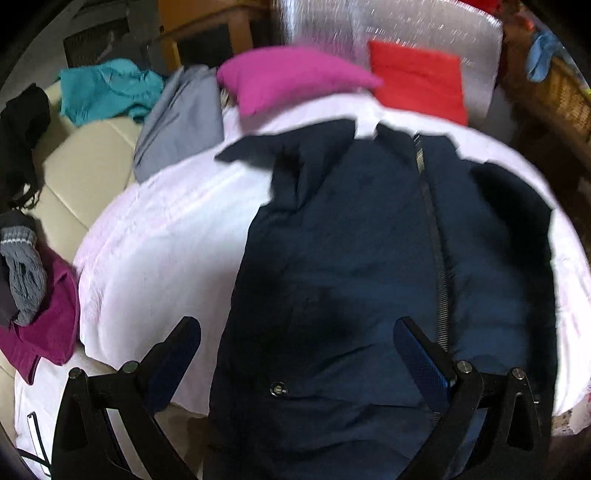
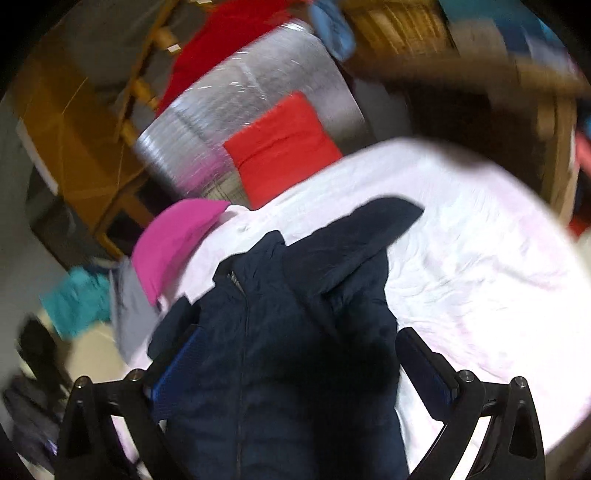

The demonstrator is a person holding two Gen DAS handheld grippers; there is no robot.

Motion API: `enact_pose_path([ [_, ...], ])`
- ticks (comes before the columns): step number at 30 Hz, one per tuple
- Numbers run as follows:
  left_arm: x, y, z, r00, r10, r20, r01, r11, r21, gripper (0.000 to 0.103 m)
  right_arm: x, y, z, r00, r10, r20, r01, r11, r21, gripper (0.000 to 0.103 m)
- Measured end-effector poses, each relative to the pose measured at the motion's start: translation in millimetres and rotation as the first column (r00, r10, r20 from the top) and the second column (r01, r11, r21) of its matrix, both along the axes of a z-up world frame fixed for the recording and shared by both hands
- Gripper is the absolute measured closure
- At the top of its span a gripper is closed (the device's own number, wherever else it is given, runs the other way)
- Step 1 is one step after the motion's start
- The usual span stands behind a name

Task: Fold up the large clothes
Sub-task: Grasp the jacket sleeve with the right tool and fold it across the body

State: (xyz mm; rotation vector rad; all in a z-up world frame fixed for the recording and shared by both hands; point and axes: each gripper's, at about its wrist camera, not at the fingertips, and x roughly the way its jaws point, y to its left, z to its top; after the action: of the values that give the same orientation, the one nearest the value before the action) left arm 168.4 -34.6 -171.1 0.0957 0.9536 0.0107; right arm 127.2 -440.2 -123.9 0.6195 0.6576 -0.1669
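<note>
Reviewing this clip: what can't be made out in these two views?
- Navy jacket hem: left wrist view, cut off by the bottom edge.
- Jacket's left side: right wrist view, behind the right gripper.
- Wooden furniture: right wrist view, motion-blurred.
- Left gripper: whether touching fabric, unclear.

A pink cushion (image 1: 291,79) and red cushion (image 1: 419,79) sit beyond the white sheet (image 1: 166,240); a teal cloth (image 1: 107,90) lies on the sofa (image 1: 81,166).

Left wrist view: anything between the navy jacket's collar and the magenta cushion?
Only bare white sheet separates the navy jacket from the magenta cushion, left wrist view.
</note>
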Motion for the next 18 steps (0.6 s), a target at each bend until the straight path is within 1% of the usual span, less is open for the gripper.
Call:
enact_pose_path([
  [3, 11, 2, -11, 1.0, 0.004, -0.02, -0.003, 1.0, 0.021, 0.0, 42, -41, -41, 0.999, -0.031, -0.009, 0.032, 0.992, 0.124, 0.0],
  [4, 14, 2, -11, 1.0, 0.002, -0.02, -0.001, 1.0, 0.029, 0.0, 52, -48, -49, 0.999, -0.032, -0.001, 0.032, 0.986, 0.163, 0.0],
  [6, 19, 0, -14, 1.0, -0.004, -0.017, 0.005, 0.999, 0.044, 0.0, 80, -65, -68, 1.0, -0.027, 0.013, 0.023, 0.968, 0.251, 0.0],
  [8, 23, -2, -16, 1.0, -0.014, -0.008, 0.014, 0.998, 0.054, 0.0, 106, -85, -90, 0.997, -0.074, -0.001, 0.07, 0.944, 0.323, 0.0],
  [11, 31, -4, -16, 1.0, -0.022, 0.015, 0.02, 0.997, 0.074, 0.0, 136, -110, -117, 0.99, -0.141, -0.027, 0.14, 0.909, 0.392, 0.006],
  [13, 33, -5, -16, 0.999, -0.026, 0.035, 0.023, 0.996, 0.084, 0.0, 149, -121, -129, 0.983, -0.176, -0.045, 0.179, 0.898, 0.403, 0.015],
  [14, 36, -5, -16, 0.999, -0.028, 0.042, 0.024, 0.996, 0.089, 0.0, 156, -127, -137, 0.979, -0.194, -0.055, 0.199, 0.889, 0.413, 0.016],
  [16, 41, -8, -16, 0.998, -0.033, 0.047, 0.028, 0.995, 0.099, 0.0, 166, -137, -150, 0.973, -0.219, -0.076, 0.23, 0.871, 0.434, 0.025],
  [17, 43, -10, -16, 0.998, -0.036, 0.048, 0.031, 0.994, 0.102, 0.0, 172, -142, -158, 0.969, -0.232, -0.086, 0.246, 0.857, 0.453, 0.027],
  [18, 45, -11, -17, 0.998, -0.039, 0.049, 0.034, 0.994, 0.107, 0.0, 176, -148, -162, 0.966, -0.243, -0.088, 0.255, 0.845, 0.469, 0.035],
])
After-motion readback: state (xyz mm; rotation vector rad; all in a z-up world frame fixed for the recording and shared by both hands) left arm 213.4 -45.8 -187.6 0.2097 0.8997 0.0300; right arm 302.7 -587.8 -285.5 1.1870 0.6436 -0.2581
